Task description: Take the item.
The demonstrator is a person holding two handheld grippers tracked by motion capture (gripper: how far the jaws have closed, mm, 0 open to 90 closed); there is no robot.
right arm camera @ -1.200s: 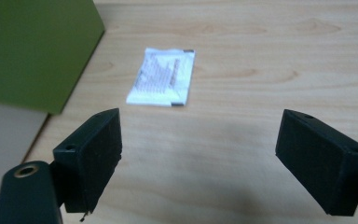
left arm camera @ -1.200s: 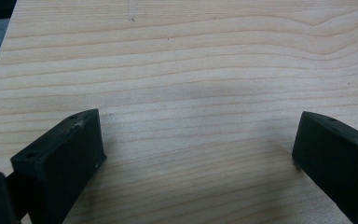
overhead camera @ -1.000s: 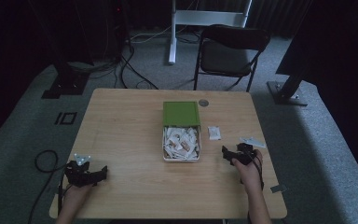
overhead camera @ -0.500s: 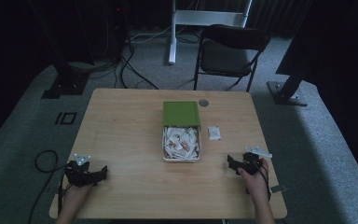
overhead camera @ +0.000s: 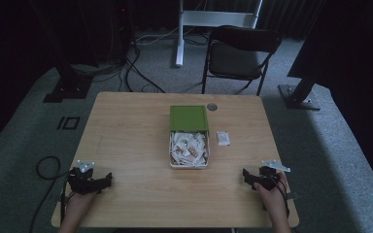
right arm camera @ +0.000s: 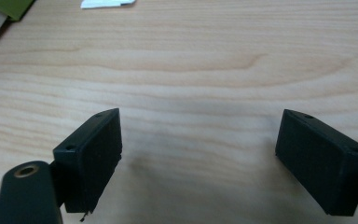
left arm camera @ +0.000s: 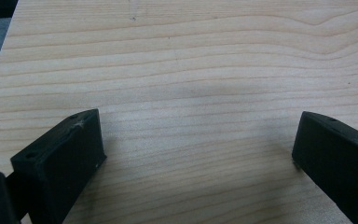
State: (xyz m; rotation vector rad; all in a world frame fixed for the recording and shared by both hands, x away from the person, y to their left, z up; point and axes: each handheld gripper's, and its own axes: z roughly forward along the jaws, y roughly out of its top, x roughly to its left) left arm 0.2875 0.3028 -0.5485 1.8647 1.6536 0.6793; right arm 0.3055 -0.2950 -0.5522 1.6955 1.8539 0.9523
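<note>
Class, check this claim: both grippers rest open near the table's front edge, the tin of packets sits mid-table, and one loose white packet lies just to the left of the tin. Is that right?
Not quite. The loose white packet lies to the right of the tin, as the high view shows. The rest holds: the left gripper and right gripper rest open near the table's front edge, and the tin sits mid-table.

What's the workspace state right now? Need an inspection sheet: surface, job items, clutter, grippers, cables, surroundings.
Surface: wooden table, bare light wood grain.
Job's things: open box at table centre, full of small white packets; green lid lies just beyond it.
Clutter: one loose white packet right of the box; small round disc near the far edge.
Grippers: left gripper at the near-left corner, jaws open, empty; right gripper at the near-right corner, jaws open, empty.
Cables: black cable loop on the floor, left; more cables beyond the table.
Surroundings: folding chair, white stand, grey carpet.
</note>
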